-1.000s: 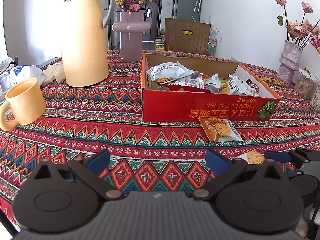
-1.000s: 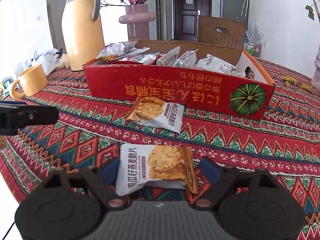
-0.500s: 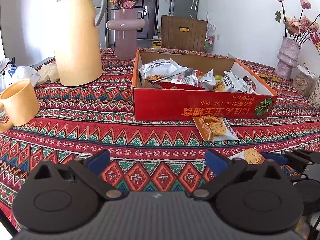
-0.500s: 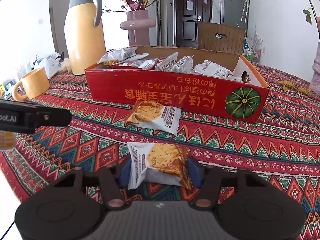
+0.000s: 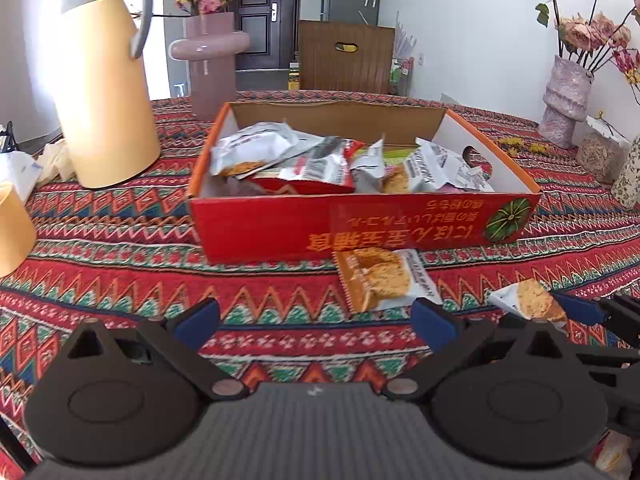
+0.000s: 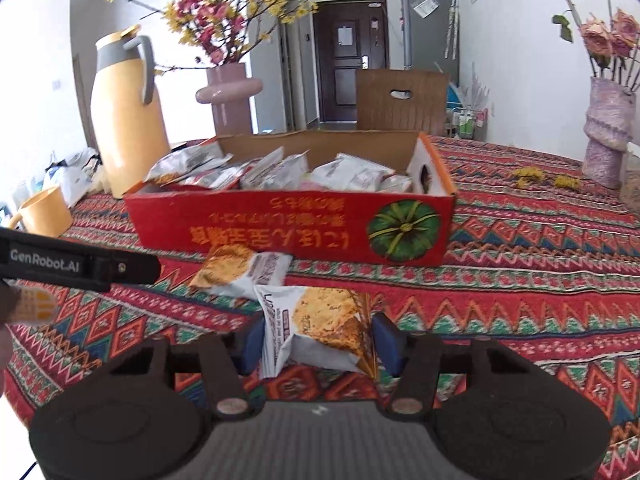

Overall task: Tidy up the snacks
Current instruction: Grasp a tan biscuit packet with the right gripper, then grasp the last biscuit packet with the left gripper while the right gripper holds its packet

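A tabletop (image 5: 120, 248) spread with a red, green and blue zigzag-patterned cloth fills both views. On it, toward the far side, stands a long red cardboard box (image 5: 360, 224) with an orange rim, yellow lettering and a green pumpkin picture on its near wall; it is loosely filled with silver and white snack packets (image 5: 320, 164). To the left of the box stands a tall pale-orange thermos jug (image 5: 108, 92) with a grey collar and handle, and behind the box's far left corner a mauve vase (image 5: 210, 60) of pink and yellow blossoms. A second, lilac textured vase (image 5: 564, 100) with dried roses stands at the far right. A pale-orange mug (image 6: 44, 212) sits near the left edge.

Just in front of the box's near wall lies a white and orange biscuit packet (image 5: 380, 280), flat on the cloth.

The right gripper (image 6: 316, 344) has its jaws closed on another white and orange biscuit packet (image 6: 320, 328), blue pads pressing its two sides so that the wrapper buckles; in the wrist view the packet looks clear of the cloth, on the near side of the lying packet and the box. The left gripper (image 5: 316, 320) has its jaws wide open with nothing between them, above bare cloth to the left of the lying packet.
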### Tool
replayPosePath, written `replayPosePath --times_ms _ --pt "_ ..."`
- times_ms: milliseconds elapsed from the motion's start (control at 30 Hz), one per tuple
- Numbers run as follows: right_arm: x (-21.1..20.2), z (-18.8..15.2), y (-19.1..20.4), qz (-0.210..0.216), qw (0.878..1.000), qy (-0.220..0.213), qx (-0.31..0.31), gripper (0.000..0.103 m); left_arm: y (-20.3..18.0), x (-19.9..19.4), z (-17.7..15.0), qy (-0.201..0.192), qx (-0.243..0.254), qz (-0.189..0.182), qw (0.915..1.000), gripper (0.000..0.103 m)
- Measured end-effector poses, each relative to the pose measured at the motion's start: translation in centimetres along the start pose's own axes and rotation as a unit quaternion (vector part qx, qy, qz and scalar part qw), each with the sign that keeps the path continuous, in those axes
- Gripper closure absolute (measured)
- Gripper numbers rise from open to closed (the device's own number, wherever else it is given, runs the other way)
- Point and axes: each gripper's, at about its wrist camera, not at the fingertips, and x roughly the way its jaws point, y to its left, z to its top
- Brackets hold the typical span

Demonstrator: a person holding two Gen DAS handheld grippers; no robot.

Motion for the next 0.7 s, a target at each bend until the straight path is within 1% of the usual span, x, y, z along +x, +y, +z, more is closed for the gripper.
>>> replayPosePath --times_ms 167,267,533,633,700 --pt "-0.3 0.4 -2.6 -0.022 1.000 -0.014 0.017 0.047 -2.5 2.1 1.0 0.010 0.011 0.008 0.9999 0.000" --pt "0.0 0.6 -4.0 -0.031 0.999 -0.019 0.027 0.046 -3.8 3.5 1.5 0.018 0.017 0.021 0.9995 0.000" --pt "0.8 0.8 -6.1 -0.036 0.998 -0.024 0.045 0.046 -6.0 7.2 2.4 0.053 0.008 0.058 0.9969 0.000" --pt "1.1 0.9 -6.5 -0.035 0.998 -0.024 0.048 0.046 -6.7 8.1 2.6 0.064 0.009 0.057 0.9963 0.000" --pt "1.1 0.8 -6.7 -0.035 0.998 -0.023 0.050 0.046 -7.0 8.7 2.6 0.074 0.010 0.054 0.9957 0.002"
